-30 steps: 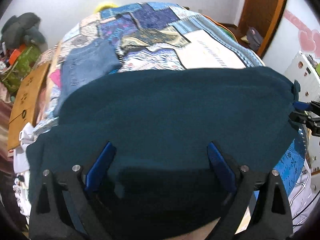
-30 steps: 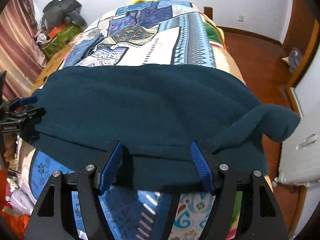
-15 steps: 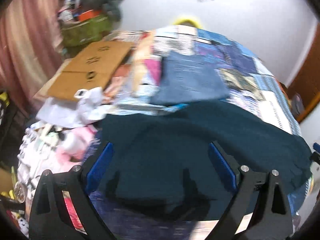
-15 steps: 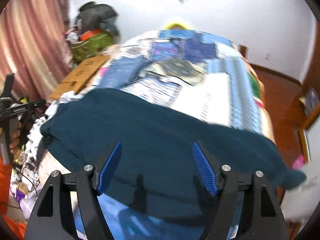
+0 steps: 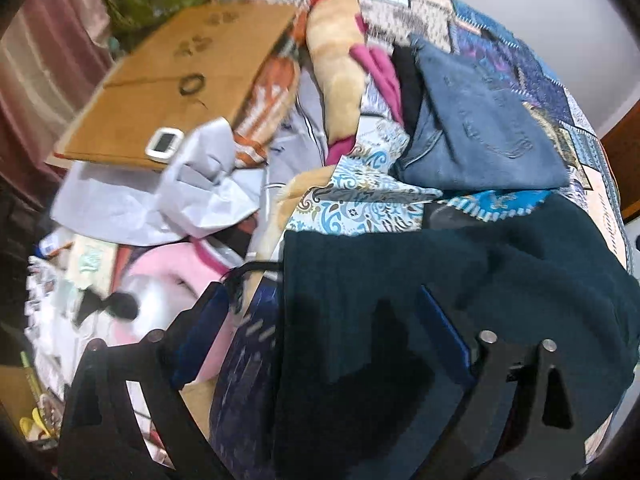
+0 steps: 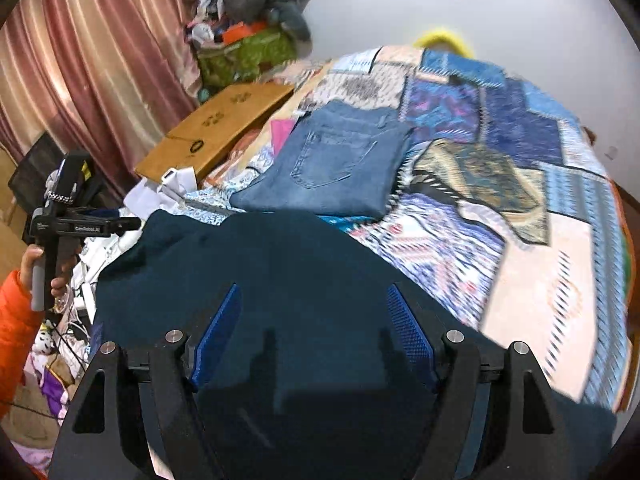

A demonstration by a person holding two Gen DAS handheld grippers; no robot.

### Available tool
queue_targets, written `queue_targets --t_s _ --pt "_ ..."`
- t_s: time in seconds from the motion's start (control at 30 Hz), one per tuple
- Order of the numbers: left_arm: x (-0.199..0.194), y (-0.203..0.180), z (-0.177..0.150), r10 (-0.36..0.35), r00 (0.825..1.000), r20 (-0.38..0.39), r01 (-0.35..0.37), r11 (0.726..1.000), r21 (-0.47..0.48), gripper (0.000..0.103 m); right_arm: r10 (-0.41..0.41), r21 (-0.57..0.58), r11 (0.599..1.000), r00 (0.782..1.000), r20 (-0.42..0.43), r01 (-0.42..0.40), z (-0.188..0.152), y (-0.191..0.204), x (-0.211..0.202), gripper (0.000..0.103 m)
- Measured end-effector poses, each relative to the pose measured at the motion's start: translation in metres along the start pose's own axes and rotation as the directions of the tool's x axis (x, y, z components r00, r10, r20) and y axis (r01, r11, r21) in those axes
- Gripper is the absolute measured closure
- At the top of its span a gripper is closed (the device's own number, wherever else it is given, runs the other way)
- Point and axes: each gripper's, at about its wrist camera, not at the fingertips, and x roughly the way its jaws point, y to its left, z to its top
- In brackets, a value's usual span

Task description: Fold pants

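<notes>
One pair of dark teal pants (image 6: 256,280) lies on one patchwork bedspread (image 6: 520,208), and one folded pair of blue jeans (image 6: 340,164) lies behind it. There are two grippers, left (image 5: 320,336) and right (image 6: 312,328). One flat cardboard box (image 5: 172,88) carries one small white device (image 5: 164,143).

Teal pants (image 6: 256,280) on patchwork bed (image 6: 520,220), folded jeans (image 6: 336,168) beyond

Your left gripper (image 5: 324,320) pointed steeply down at the bottom of its own view, blue pads spread wide and closing slightly with nothing pressed between them. At the left edge of the right wrist view your hand (image 6: 44,272), in an orange sleeve (image 6: 12,332), gripped its handle. Your right gripper (image 6: 314,328) stood parted at lower centre, apparently holding nothing.
</notes>
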Motion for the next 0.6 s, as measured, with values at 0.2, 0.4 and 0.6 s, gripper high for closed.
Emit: queue_targets --t_s 0.2,0.4,0.6 --pt "0.049 0.015 0.018 -0.177 0.974 -0.138 0.168 0.983 -0.078 0.042 0.001 -0.038 0.999 0.994 -0.107 -0.005 0.029 -0.004 0.061 0.032" --pt "0.045 0.010 0.018 -0.234 0.965 -0.114 0.226 0.971 -0.080 0.086 0.074 -0.024 0.997 0.983 -0.169 -0.079 0.036 -0.001 0.094 0.057" --pt "0.026 0.005 0.022 0.017 0.999 0.027 -0.017 1.000 -0.008 0.089 0.040 -0.067 0.997 0.989 -0.143 -0.050 0.034 0.007 0.088 0.071"
